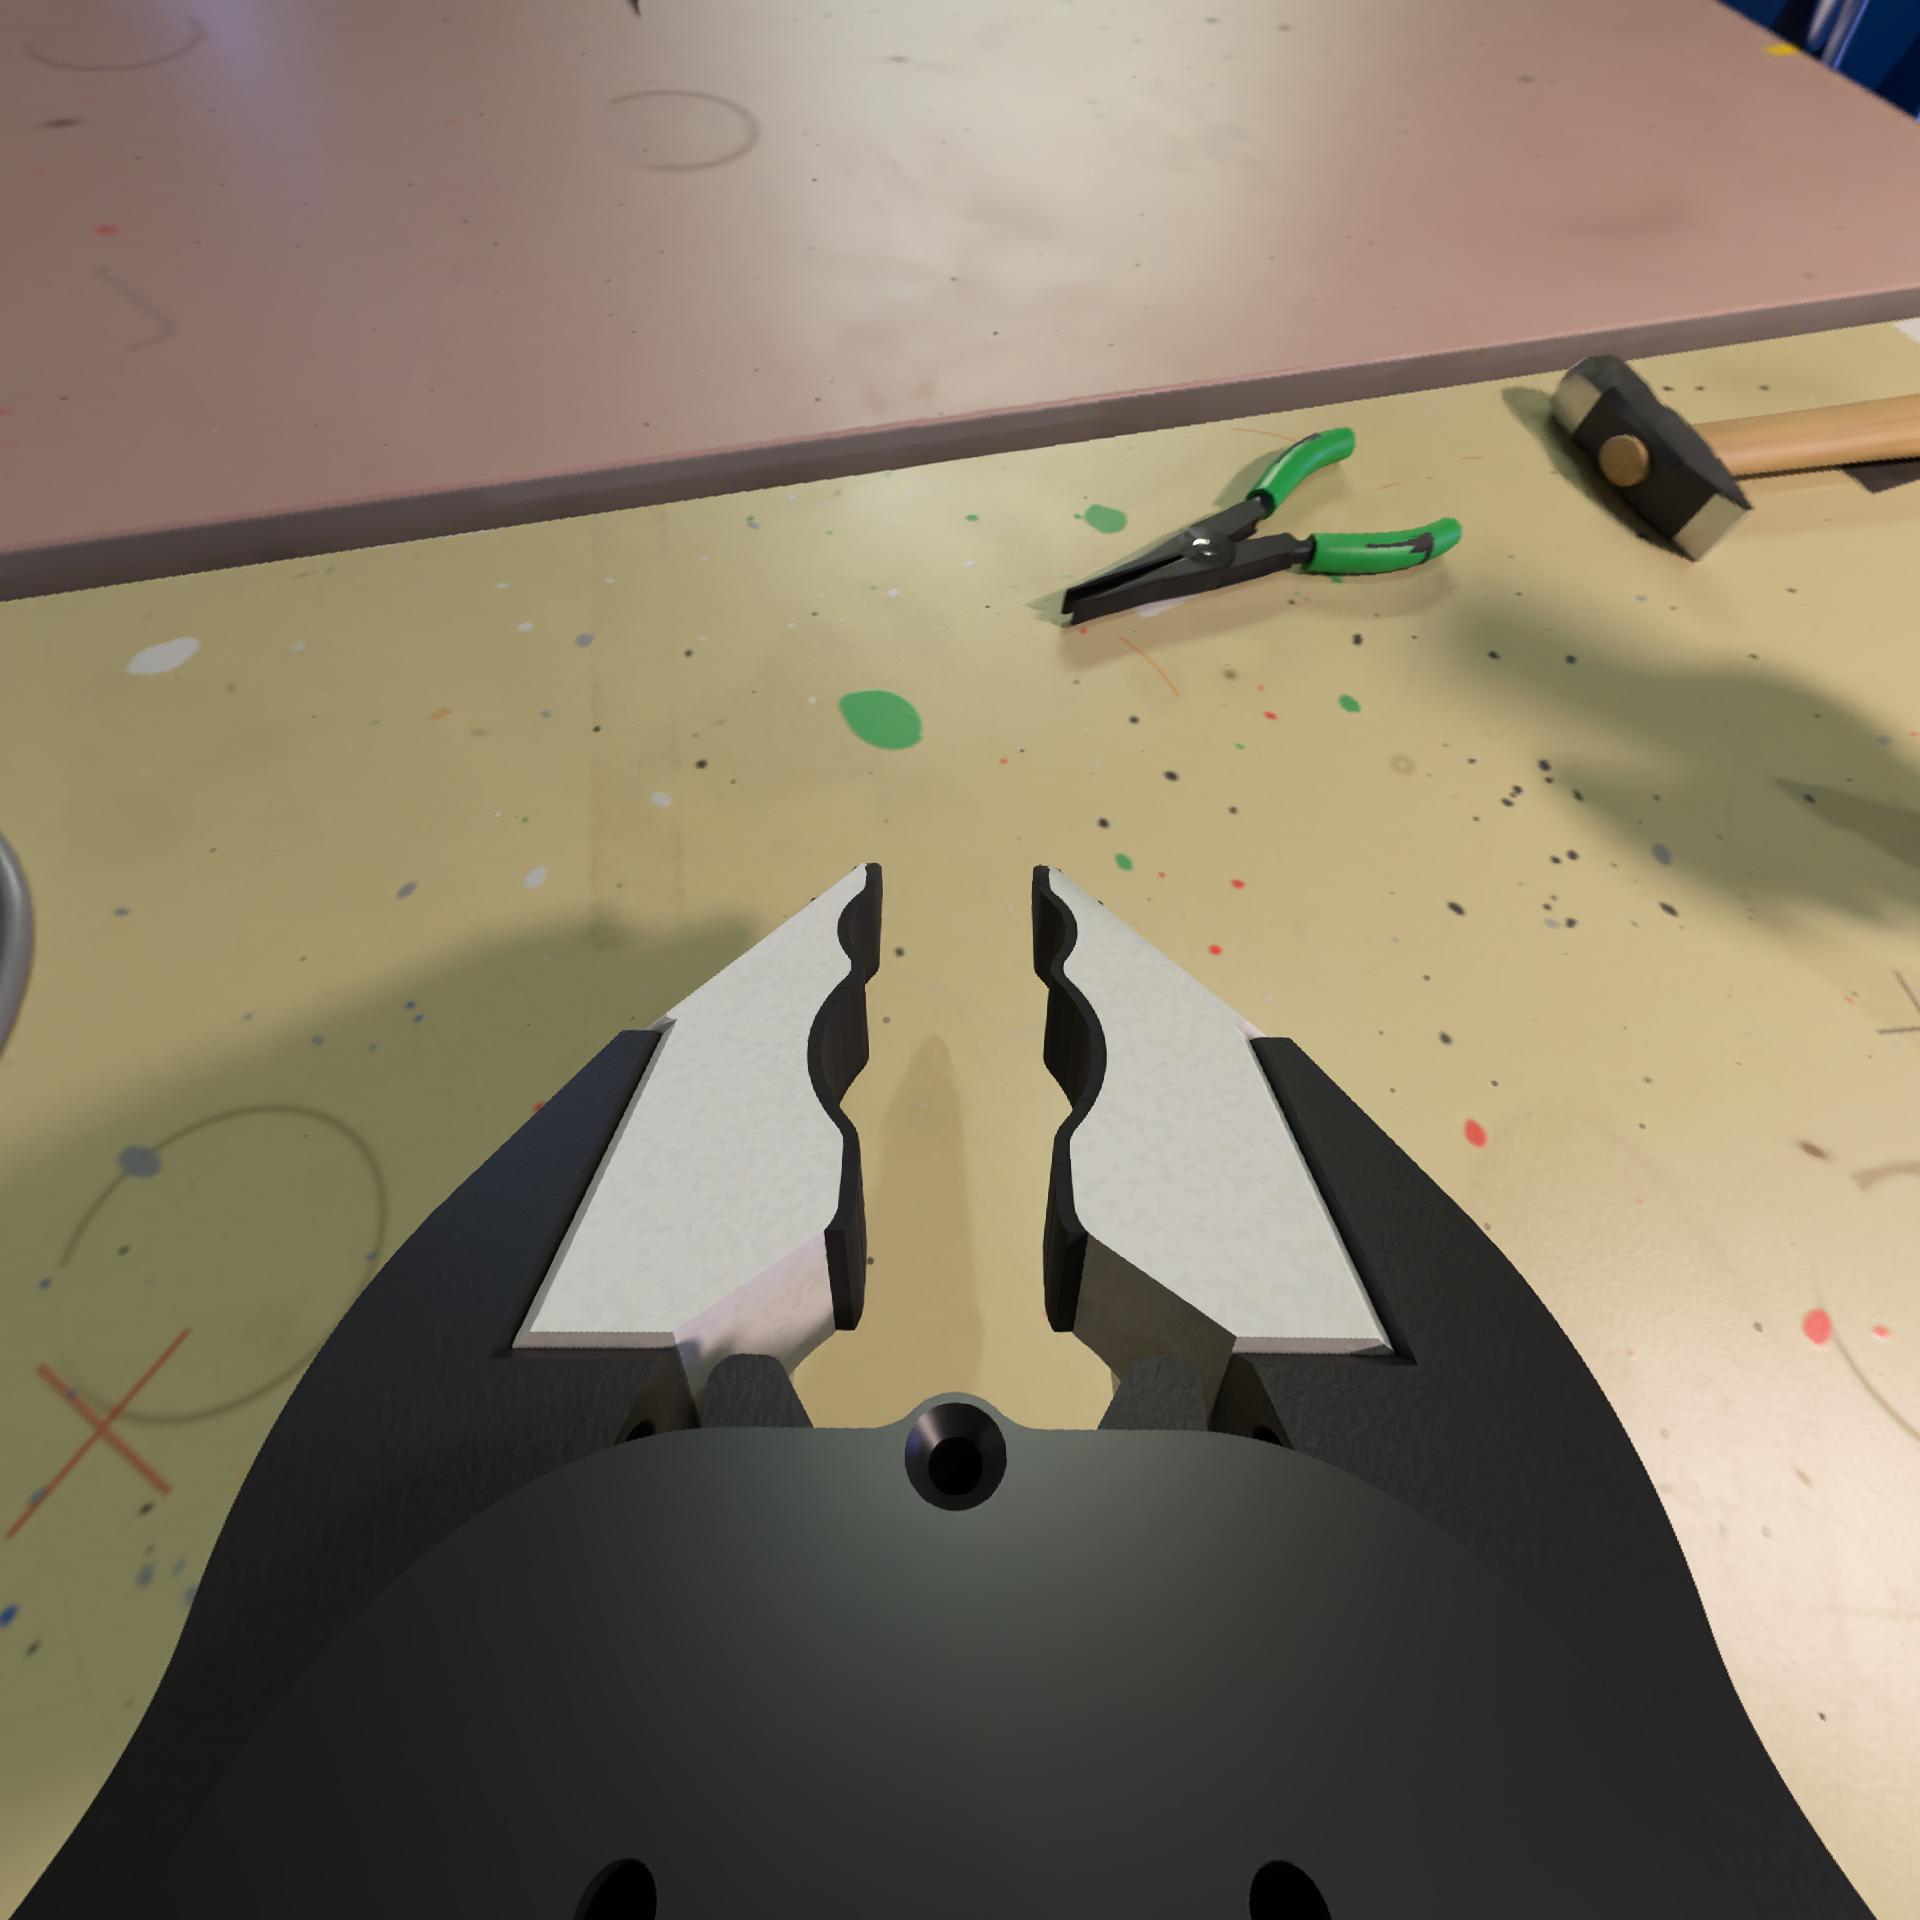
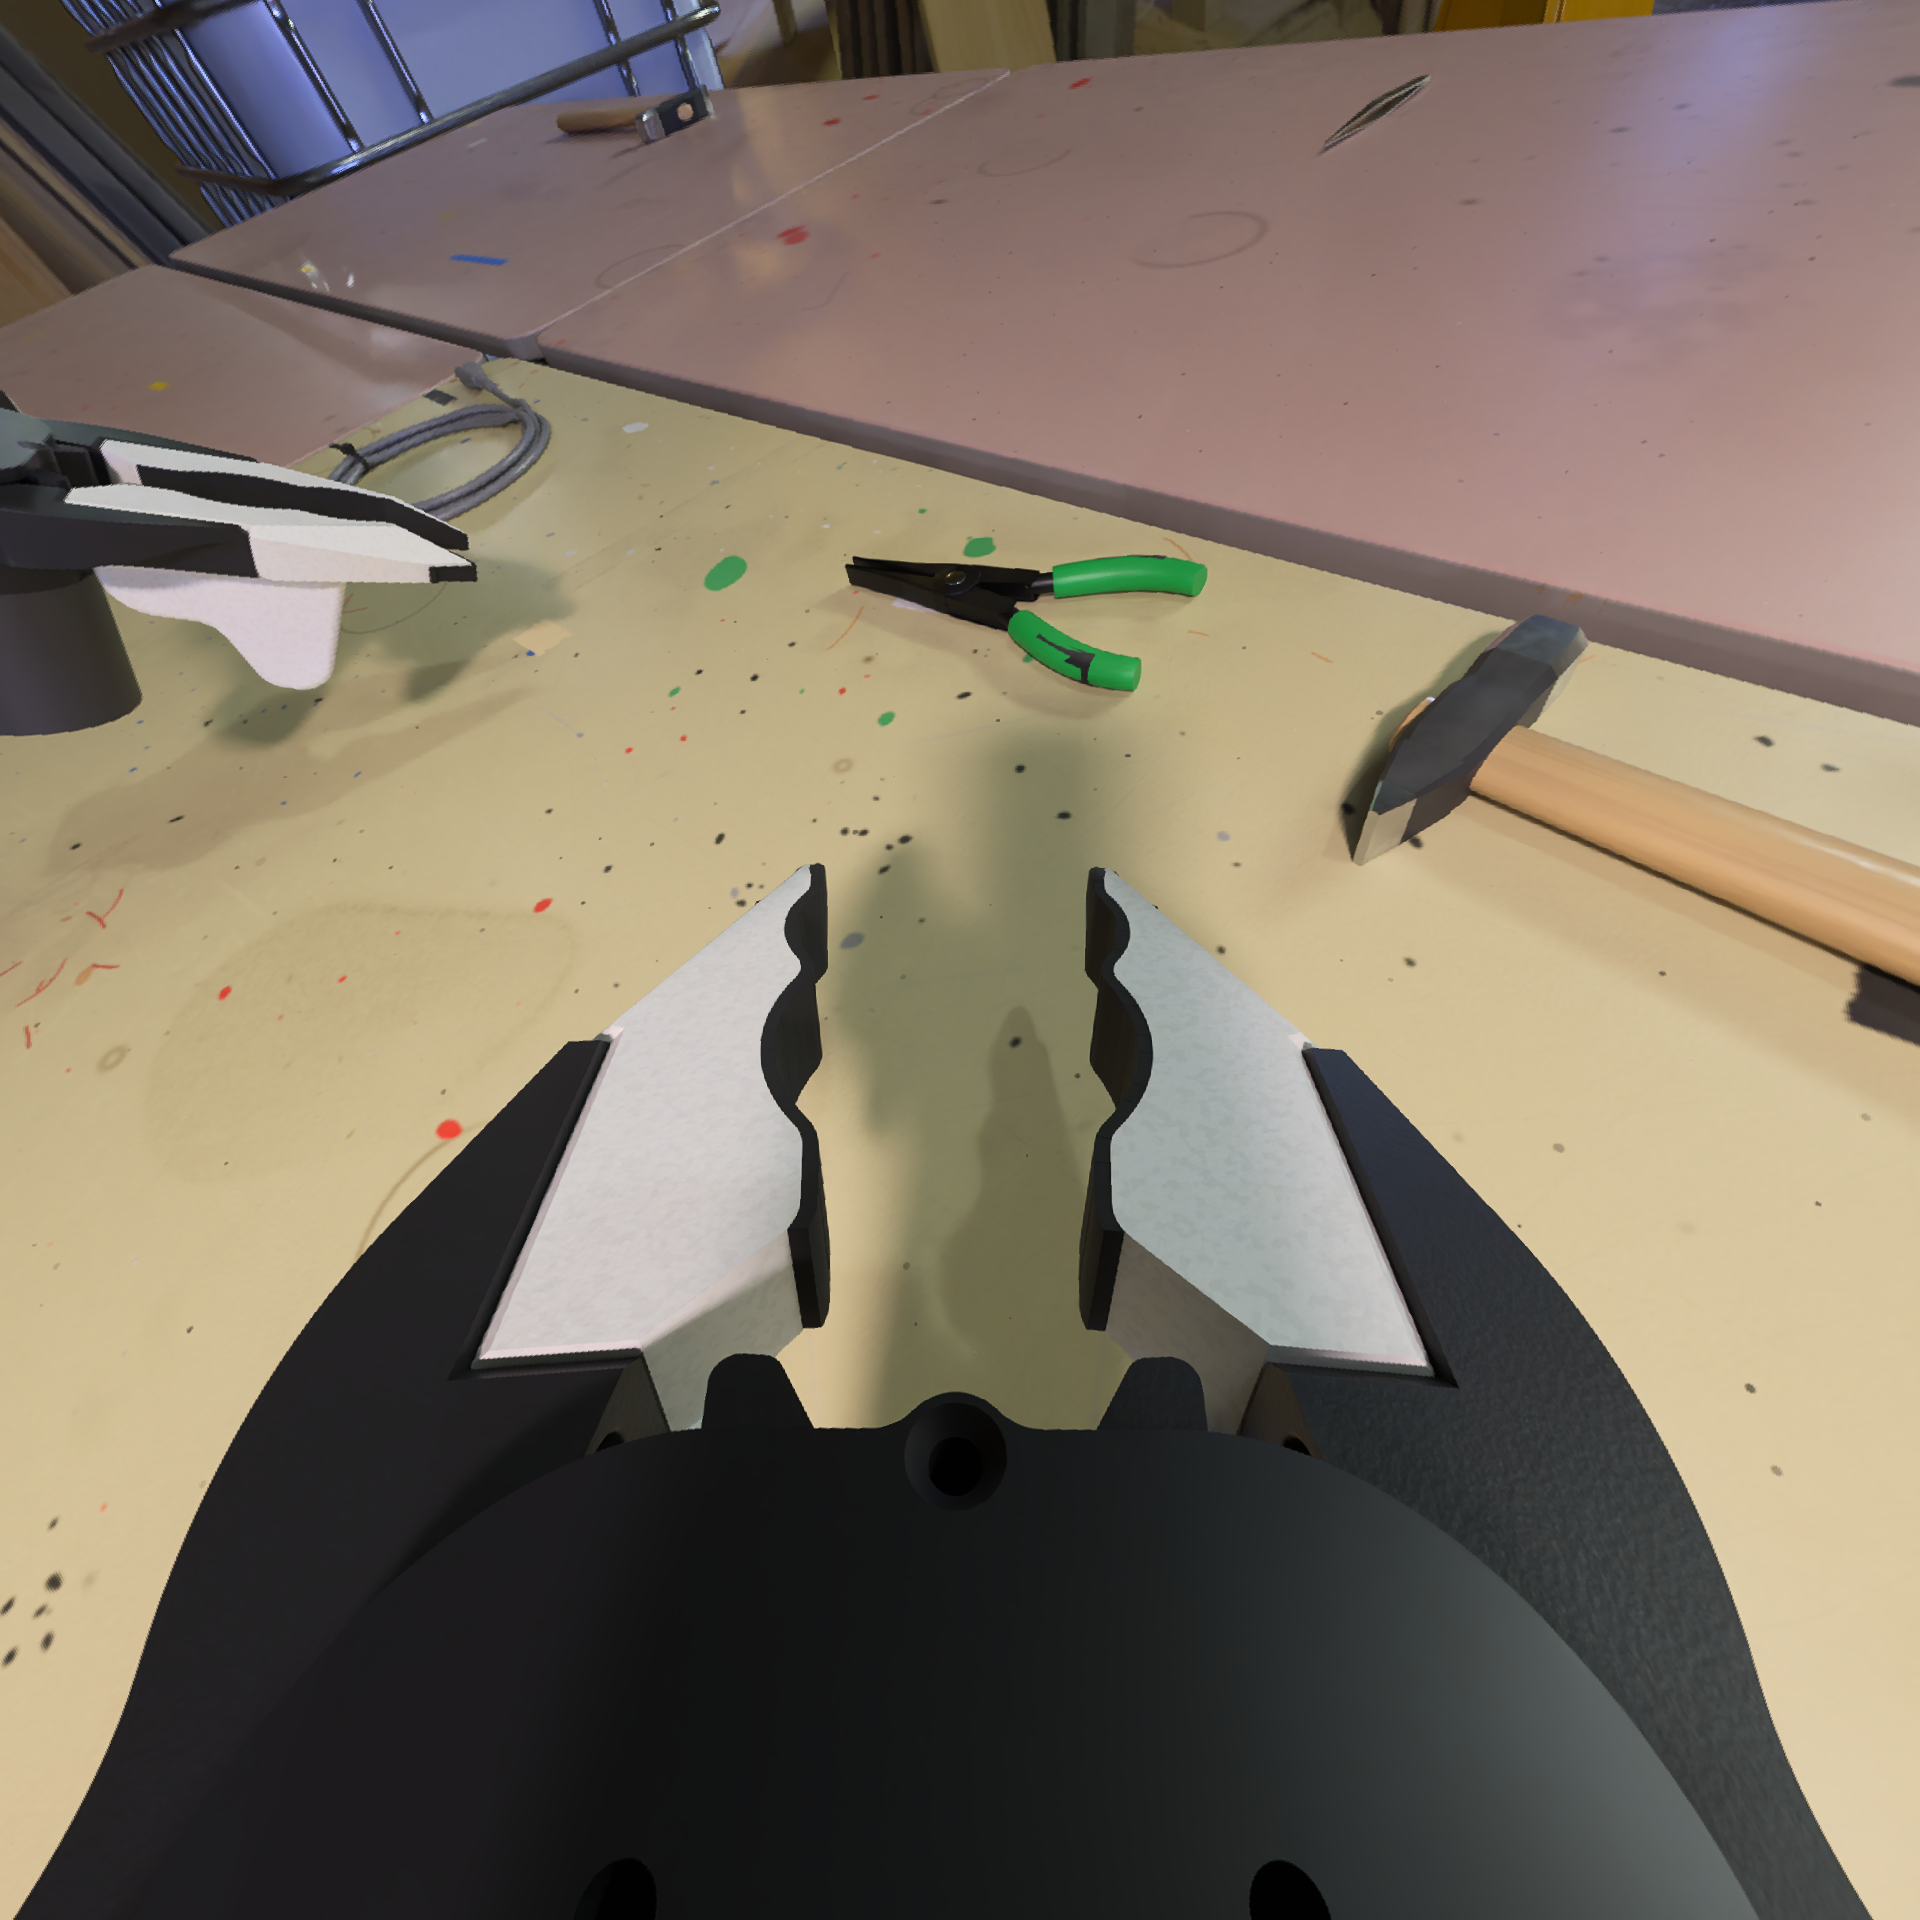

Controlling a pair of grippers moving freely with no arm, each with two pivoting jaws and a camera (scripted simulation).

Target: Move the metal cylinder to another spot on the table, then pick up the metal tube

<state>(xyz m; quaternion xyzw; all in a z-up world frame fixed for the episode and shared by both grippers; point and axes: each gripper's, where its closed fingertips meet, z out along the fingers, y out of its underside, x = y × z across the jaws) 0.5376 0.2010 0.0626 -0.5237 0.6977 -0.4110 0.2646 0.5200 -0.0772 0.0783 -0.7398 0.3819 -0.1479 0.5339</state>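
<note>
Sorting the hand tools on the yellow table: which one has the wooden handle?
The hammer, lying flat by the pink board's edge with a dark metal head. The pliers have green grips instead.

2 hand-held grippers, left and right, both empty, jaws apart, angled downward.

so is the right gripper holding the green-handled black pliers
No, the right gripper is open and empty; the green-handled black pliers lie on the table ahead.
</note>
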